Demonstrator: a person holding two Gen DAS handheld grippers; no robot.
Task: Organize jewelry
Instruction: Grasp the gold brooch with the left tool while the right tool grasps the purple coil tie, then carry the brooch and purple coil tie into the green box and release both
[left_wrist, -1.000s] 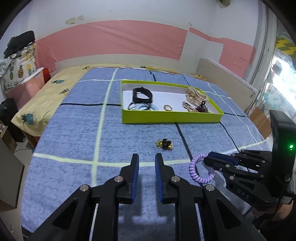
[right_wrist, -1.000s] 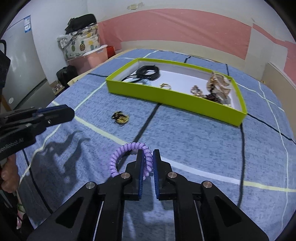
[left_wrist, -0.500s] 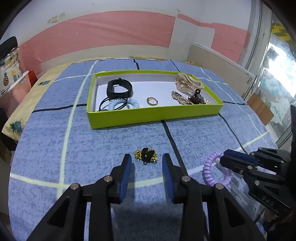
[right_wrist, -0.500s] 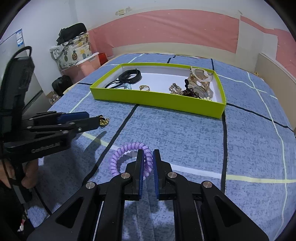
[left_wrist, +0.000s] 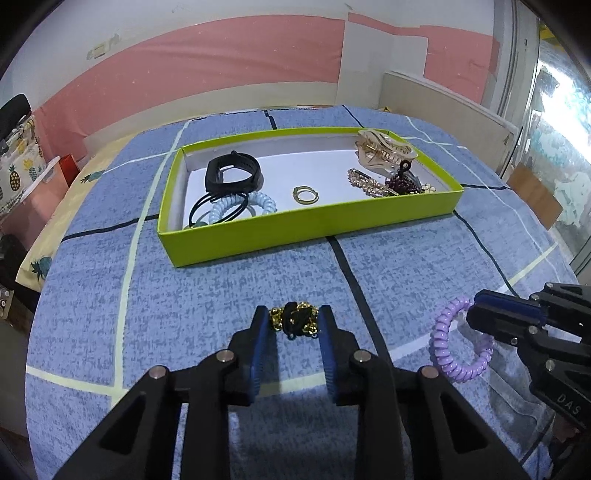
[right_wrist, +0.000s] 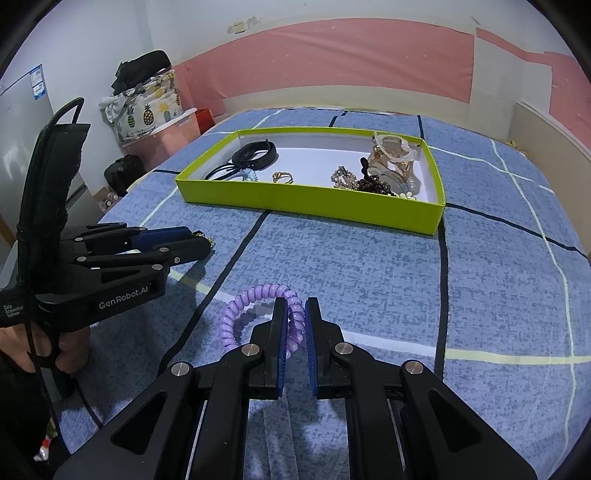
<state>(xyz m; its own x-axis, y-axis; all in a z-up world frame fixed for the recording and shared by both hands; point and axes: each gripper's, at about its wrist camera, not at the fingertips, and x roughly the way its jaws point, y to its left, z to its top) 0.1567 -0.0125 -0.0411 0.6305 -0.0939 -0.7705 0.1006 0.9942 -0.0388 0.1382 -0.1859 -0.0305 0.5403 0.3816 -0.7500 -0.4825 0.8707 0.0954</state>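
Left gripper (left_wrist: 293, 325) parted around gold-and-black trinket (left_wrist: 295, 321) lying crosswise between its tips on bedspread (left_wrist: 221, 280), green tray (left_wrist: 295, 232) dead ahead; right gripper (right_wrist: 295, 314) clamped on purple coil (right_wrist: 258, 314), farther off.

The left gripper (left_wrist: 293, 325) stands with its blue-padded fingers parted on either side of a small black-and-gold chain trinket (left_wrist: 294, 323) lying on the blue checked bedspread (left_wrist: 221, 280). Off to its right, the right gripper (left_wrist: 480, 319) pinches a lilac spiral hair tie (left_wrist: 460, 341). Straight ahead, well beyond the fingertips, sits a lime-green shallow cardboard tray (left_wrist: 306, 230) holding a black wristband (left_wrist: 232, 175), a pale-blue spiral hair tie (left_wrist: 240, 206), a gold ring (left_wrist: 305, 194) and a beige claw clip (left_wrist: 384, 151).
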